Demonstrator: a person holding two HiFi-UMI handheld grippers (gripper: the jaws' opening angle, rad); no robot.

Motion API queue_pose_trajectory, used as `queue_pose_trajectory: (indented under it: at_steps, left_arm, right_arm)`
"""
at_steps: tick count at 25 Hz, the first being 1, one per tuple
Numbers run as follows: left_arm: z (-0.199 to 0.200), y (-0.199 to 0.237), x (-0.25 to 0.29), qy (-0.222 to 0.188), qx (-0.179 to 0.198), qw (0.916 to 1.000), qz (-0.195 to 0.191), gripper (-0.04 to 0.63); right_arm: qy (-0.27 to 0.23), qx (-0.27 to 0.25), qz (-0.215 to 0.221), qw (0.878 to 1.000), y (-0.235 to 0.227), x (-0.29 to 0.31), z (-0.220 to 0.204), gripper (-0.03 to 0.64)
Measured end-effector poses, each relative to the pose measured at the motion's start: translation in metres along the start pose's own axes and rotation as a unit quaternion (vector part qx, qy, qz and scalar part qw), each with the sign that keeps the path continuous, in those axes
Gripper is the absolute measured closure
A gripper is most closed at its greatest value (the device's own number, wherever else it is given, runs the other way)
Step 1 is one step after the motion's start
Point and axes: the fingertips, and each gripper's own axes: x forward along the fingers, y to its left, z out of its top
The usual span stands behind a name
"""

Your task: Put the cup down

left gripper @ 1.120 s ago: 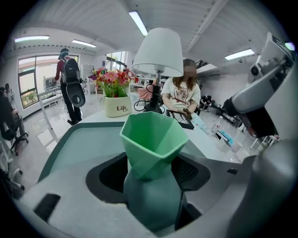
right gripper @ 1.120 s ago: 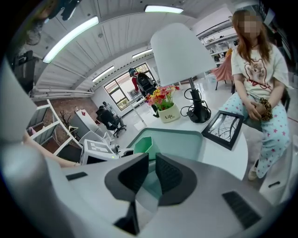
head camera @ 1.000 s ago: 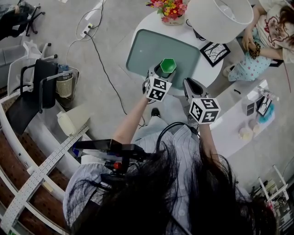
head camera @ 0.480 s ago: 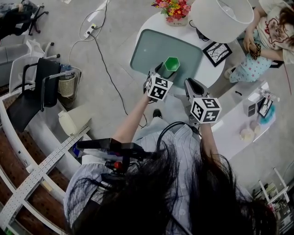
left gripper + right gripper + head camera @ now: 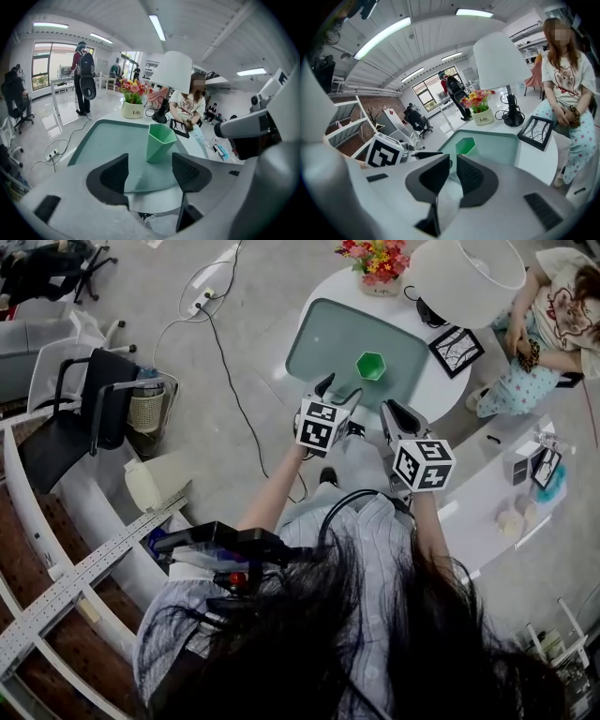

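Note:
A green angular cup [image 5: 371, 365] stands upright on the pale green mat [image 5: 328, 338] of the round white table [image 5: 441, 395]. My left gripper [image 5: 339, 390] hangs just short of the table's near edge, open and empty. In the left gripper view the cup [image 5: 159, 142] stands beyond the spread jaws of that gripper [image 5: 149, 163], apart from them. My right gripper [image 5: 387, 409] hovers beside the left one, its jaws nearly together and holding nothing. In the right gripper view the cup [image 5: 465, 146] shows past that gripper [image 5: 453, 161].
On the table stand a flower pot [image 5: 380, 259], a lamp with a big white shade [image 5: 464, 277] and a framed picture [image 5: 457, 350]. A person [image 5: 553, 324] sits at its far right. A chair [image 5: 84, 418], a bin [image 5: 147, 409] and floor cables lie left.
The left gripper held the cup above the mat; now the cup stands on the mat, and the gripper has opened and drawn back. The right gripper has barely moved.

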Motion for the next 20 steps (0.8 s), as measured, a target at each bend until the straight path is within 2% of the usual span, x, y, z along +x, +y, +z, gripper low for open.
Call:
queue_pose_trajectory:
  at_steps: [5,11,20]
  left_arm:
    - [0.010,-0.003,-0.037,-0.038,-0.006,0.9993,-0.004,0.291]
    - [0.009,-0.008,-0.083,-0.063,-0.001,0.9979,-0.011,0.299]
    - [-0.002,-0.017,-0.149,-0.104,-0.023,0.9943,0.000,0.395]
  right_arm:
    - [-0.005,-0.011,0.005,1.000,0.019,-0.005,-0.006,0.552]
    - [-0.013,-0.025,0.013,1.000,0.051,-0.012,-0.017,0.552]
    - [-0.047,-0.037,0.023,0.998,0.093,-0.032,-0.023,0.552]
